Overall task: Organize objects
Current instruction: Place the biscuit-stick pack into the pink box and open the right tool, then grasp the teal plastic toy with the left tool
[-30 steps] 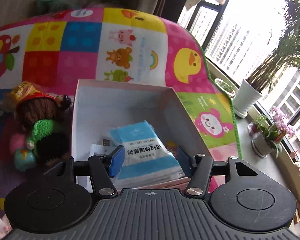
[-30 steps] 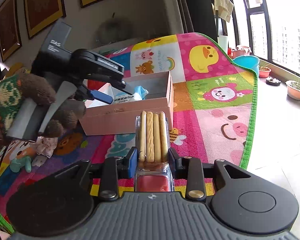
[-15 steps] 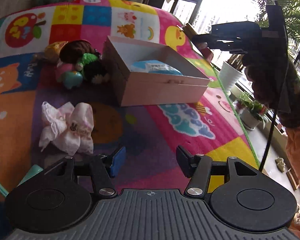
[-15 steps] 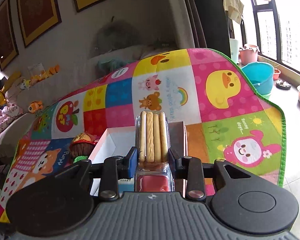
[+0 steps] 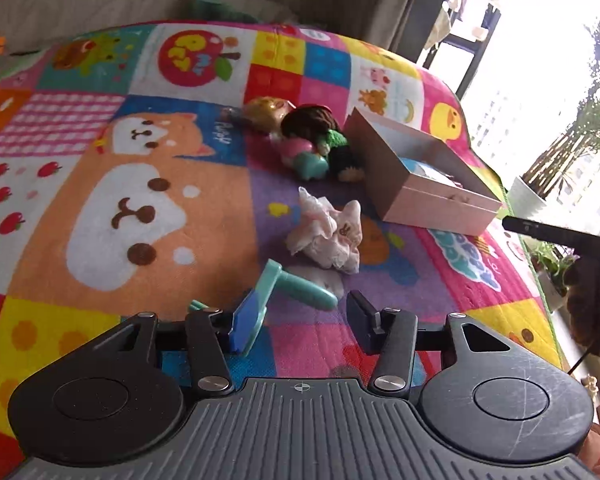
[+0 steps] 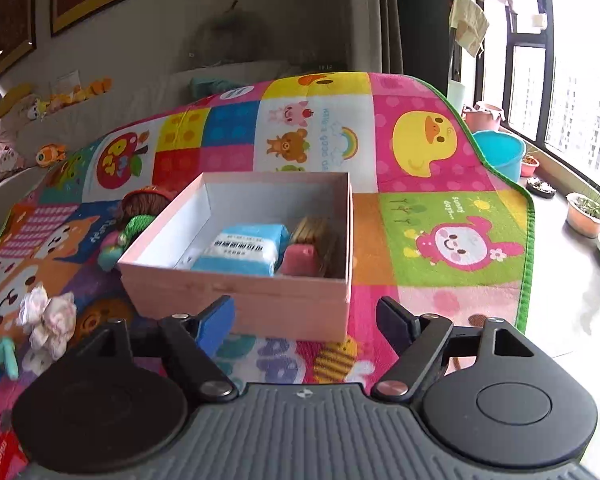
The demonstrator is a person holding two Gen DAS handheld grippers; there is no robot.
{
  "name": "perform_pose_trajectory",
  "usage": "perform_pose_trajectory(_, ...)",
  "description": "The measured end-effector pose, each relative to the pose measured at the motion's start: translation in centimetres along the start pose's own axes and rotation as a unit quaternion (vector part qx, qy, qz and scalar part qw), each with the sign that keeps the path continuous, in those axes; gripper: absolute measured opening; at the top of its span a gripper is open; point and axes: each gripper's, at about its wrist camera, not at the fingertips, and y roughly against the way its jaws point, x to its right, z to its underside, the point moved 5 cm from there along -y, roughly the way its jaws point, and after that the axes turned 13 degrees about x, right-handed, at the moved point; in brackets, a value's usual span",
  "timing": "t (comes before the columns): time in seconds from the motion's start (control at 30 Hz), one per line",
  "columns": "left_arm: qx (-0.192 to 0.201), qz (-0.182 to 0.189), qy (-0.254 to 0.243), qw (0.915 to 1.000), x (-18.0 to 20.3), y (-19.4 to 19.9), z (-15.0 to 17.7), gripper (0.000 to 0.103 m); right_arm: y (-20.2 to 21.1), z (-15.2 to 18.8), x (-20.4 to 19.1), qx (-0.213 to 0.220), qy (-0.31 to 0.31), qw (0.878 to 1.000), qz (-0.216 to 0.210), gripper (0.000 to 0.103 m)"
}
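A pink box (image 6: 236, 304) stands open on the colourful play mat; it also shows in the left wrist view (image 5: 432, 200). Inside lie a blue packet (image 6: 244, 248) and a biscuit pack (image 6: 310, 246) with a pink end. My right gripper (image 6: 306, 322) is open and empty just in front of the box. My left gripper (image 5: 300, 326) is open and empty, low over the mat, with a teal plastic toy (image 5: 300, 286) just ahead of its fingers. A crumpled pink-white cloth (image 5: 326, 236) lies beyond that. A knitted doll (image 5: 324, 136) lies left of the box.
The mat's green edge (image 6: 528, 240) drops to a floor with plant pots (image 6: 586, 216) and a blue basin (image 6: 498, 154) by the window. Plush toys (image 6: 40, 108) sit along the sofa behind. The right gripper's body (image 5: 560, 236) enters the left wrist view at the right.
My right gripper opened and the biscuit pack now lies in the box; the gripper drew back. My left gripper pulled away from the box to above the teal toy.
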Motion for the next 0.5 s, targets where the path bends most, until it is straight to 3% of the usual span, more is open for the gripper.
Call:
perform_pose_trajectory(0.1, -0.007, -0.012, -0.034, 0.9993, 1.0, 0.7, 0.1, 0.054, 1.0, 2.3, -1.8, -0.004, 0.015, 1.000, -0.014, 0.082)
perform_pose_trajectory(0.23, -0.006, -0.046, -0.116, 0.9921, 2.2, 0.7, 0.0, 0.054, 1.1, 4.5, -4.2, -0.012, 0.031, 0.998, -0.046, 0.086)
perform_pose_trajectory(0.37, -0.021, -0.079, -0.123, 0.9890, 1.1, -0.6, 0.1, 0.054, 0.5, 5.9, -5.2, -0.030, 0.025, 0.997, -0.059, 0.086)
perform_pose_trajectory(0.5, -0.034, -0.088, -0.128, 0.9873, 0.1, -2.7, 0.6, 0.054, 0.8, 6.4, -5.3, -0.028, 0.020, 0.997, -0.066, 0.092)
